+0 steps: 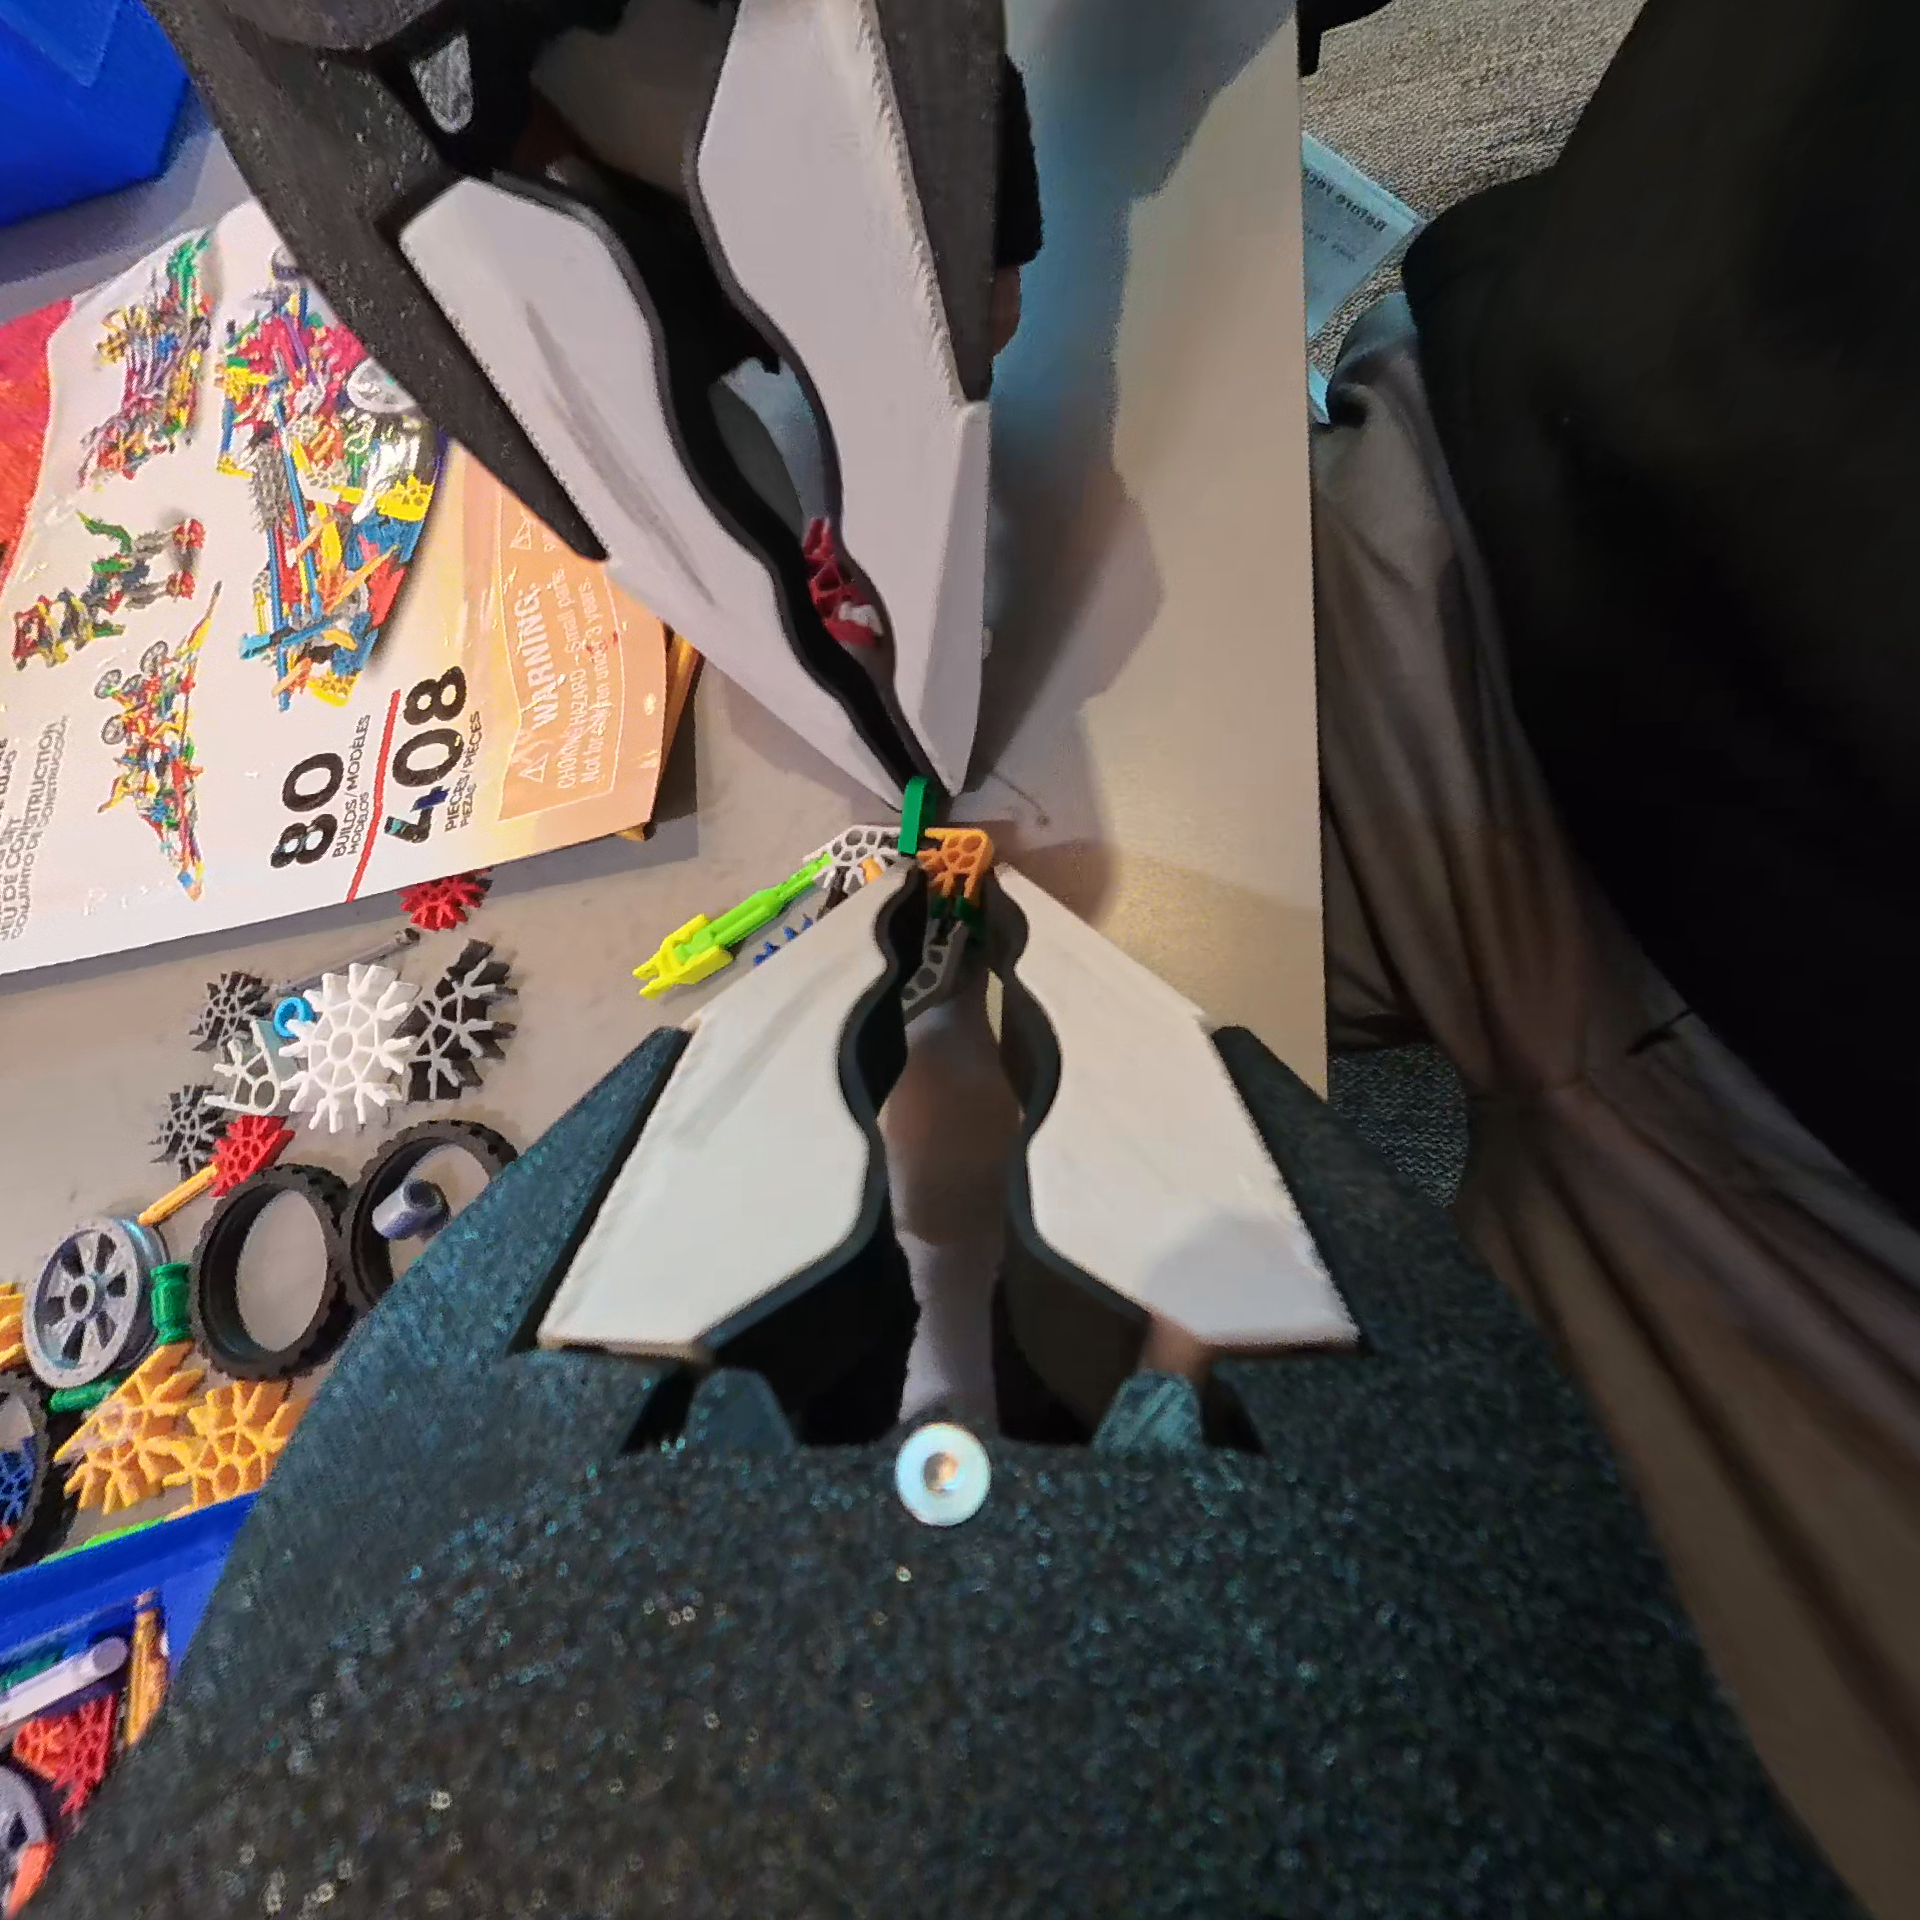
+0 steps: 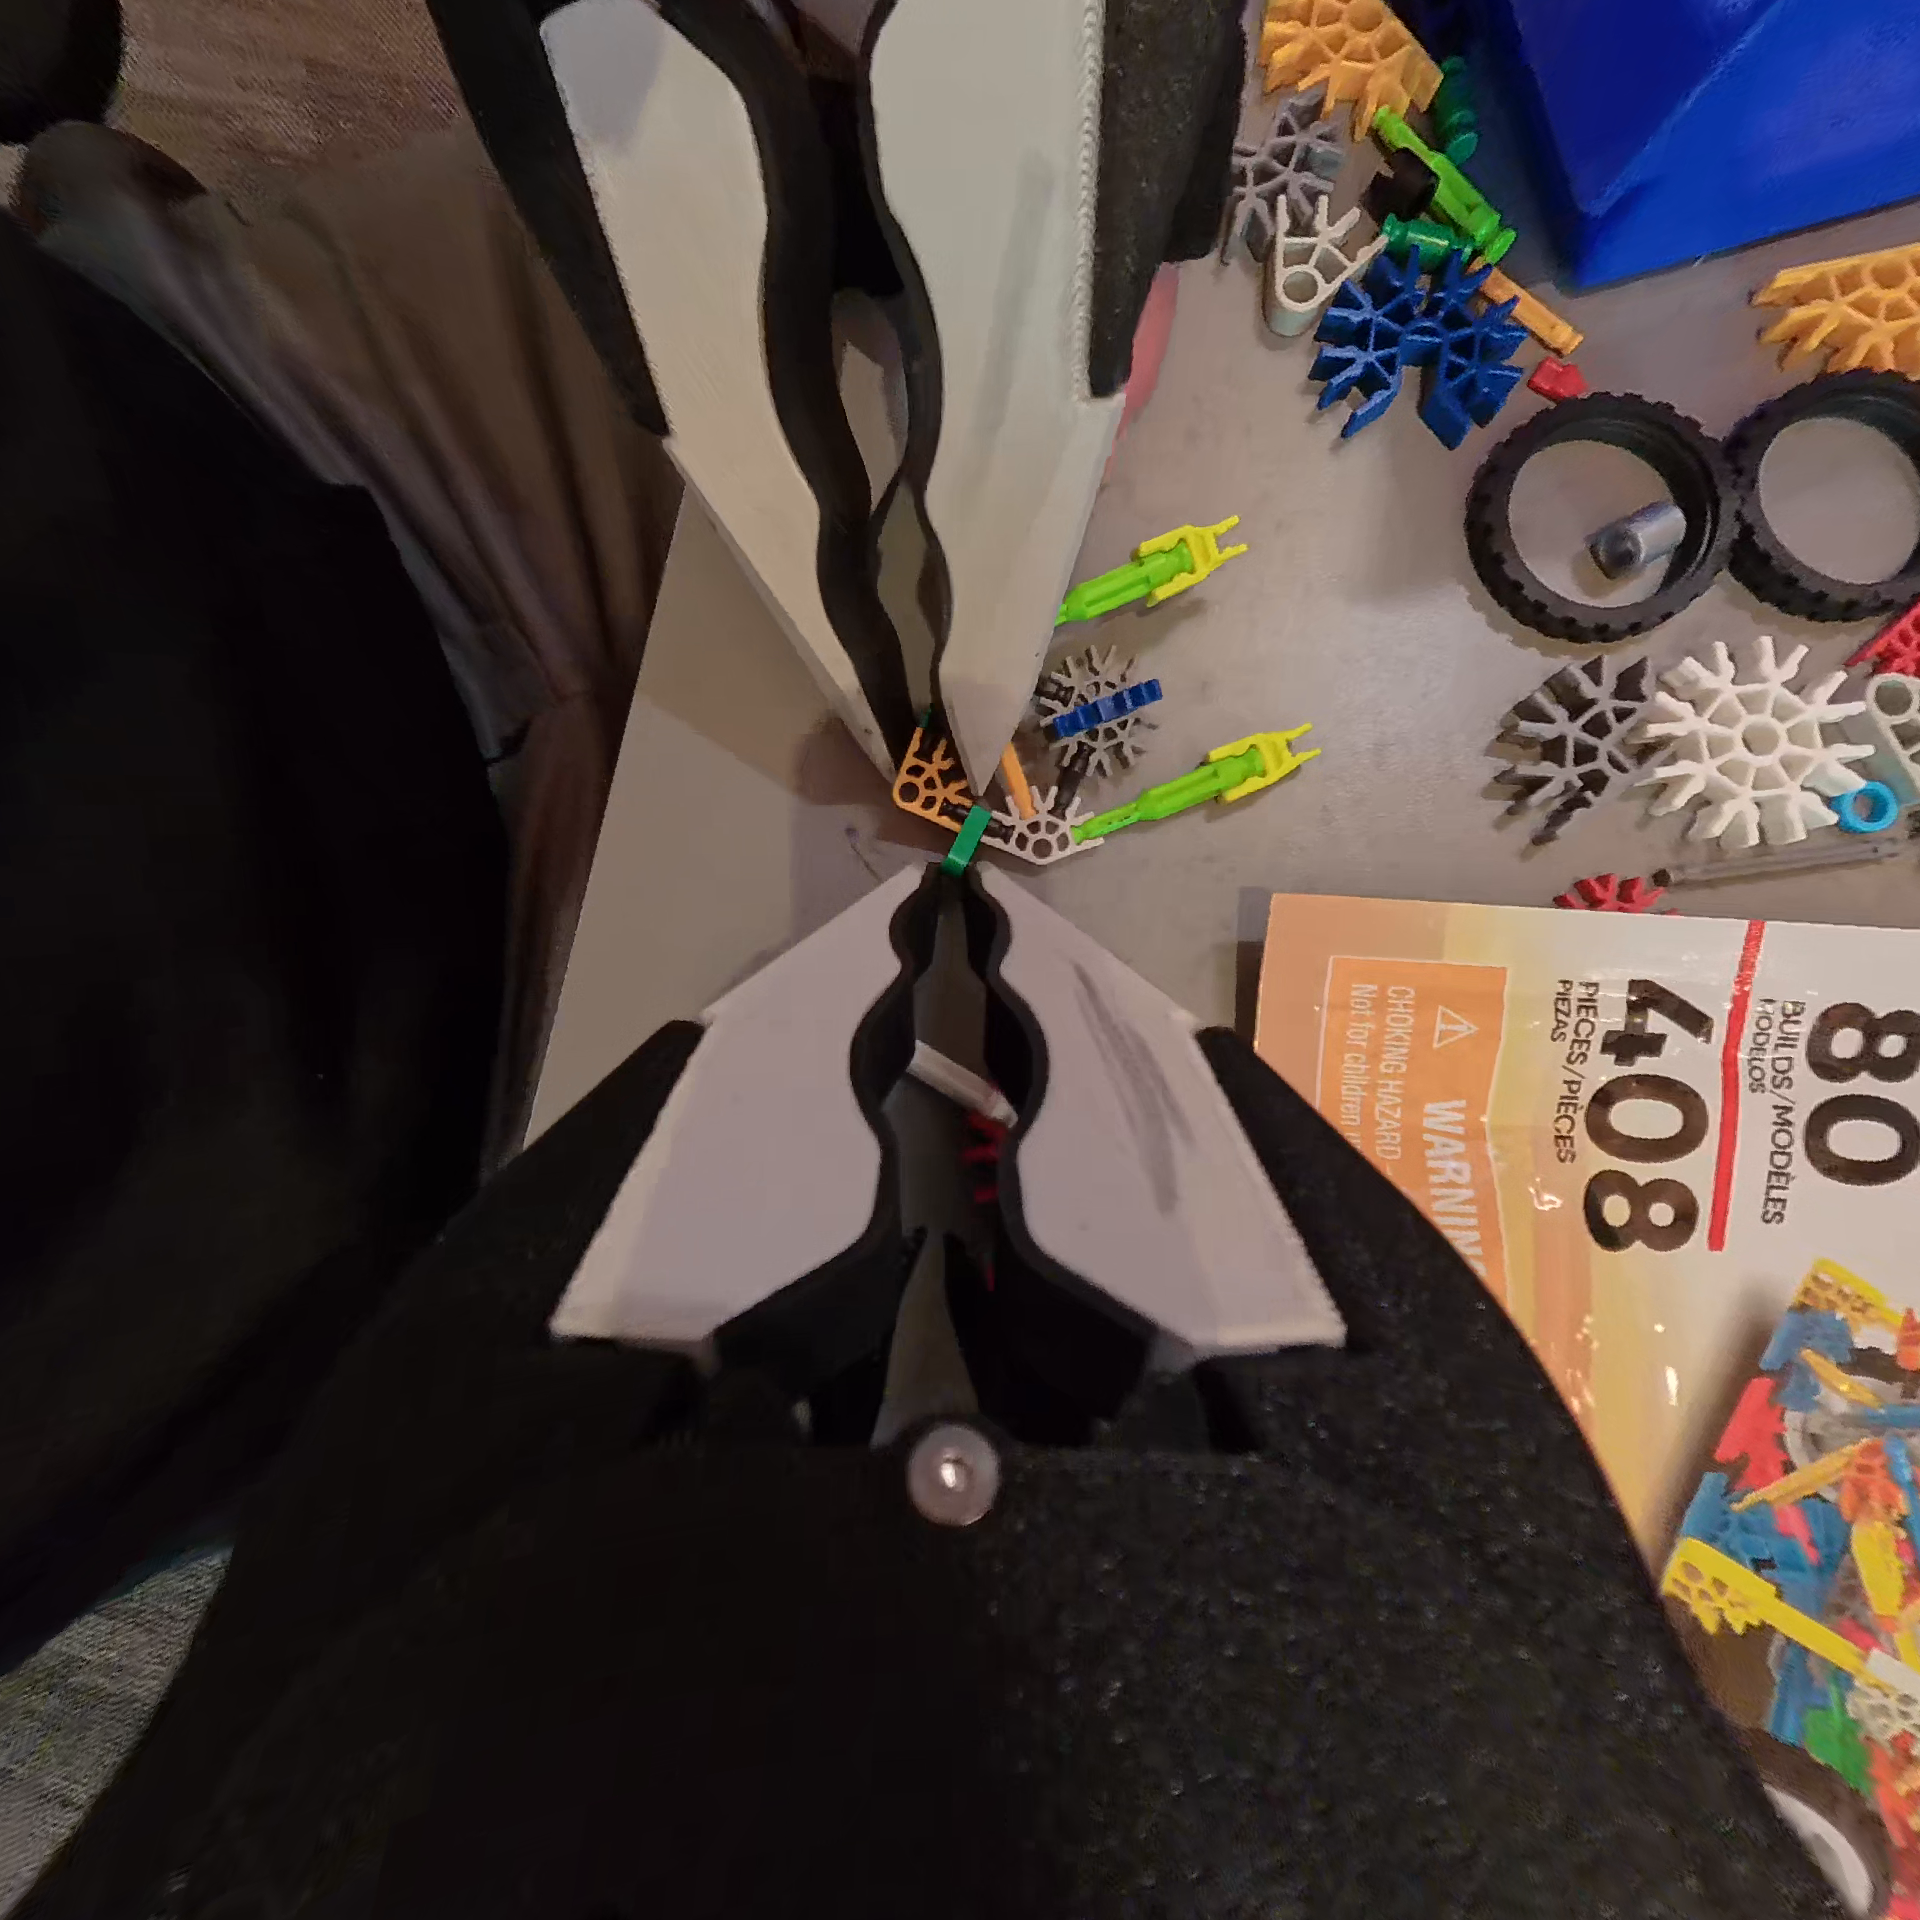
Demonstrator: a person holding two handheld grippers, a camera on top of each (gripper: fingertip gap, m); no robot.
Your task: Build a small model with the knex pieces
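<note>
Green rod (image 2: 966,837) pinched by right claw (image 2: 951,878); left claw (image 1: 951,883) grips orange connector (image 1: 956,857), tip-to-tip

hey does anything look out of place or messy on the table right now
Nothing looks broken. Loose construction pieces lie scattered across the table, including two black tyres with a small grey piece lying inside one. Both grippers are pinched shut on one small assembly near the table's edge.

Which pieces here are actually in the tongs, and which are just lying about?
In hand:
- left tongs shut on the small assembly with an orange connector
- right tongs shut on the green rod entering that assembly

Lying about:
- black tyres
- white snowflake connector
- blue connectors
- printed booklet
- blue bin
</note>
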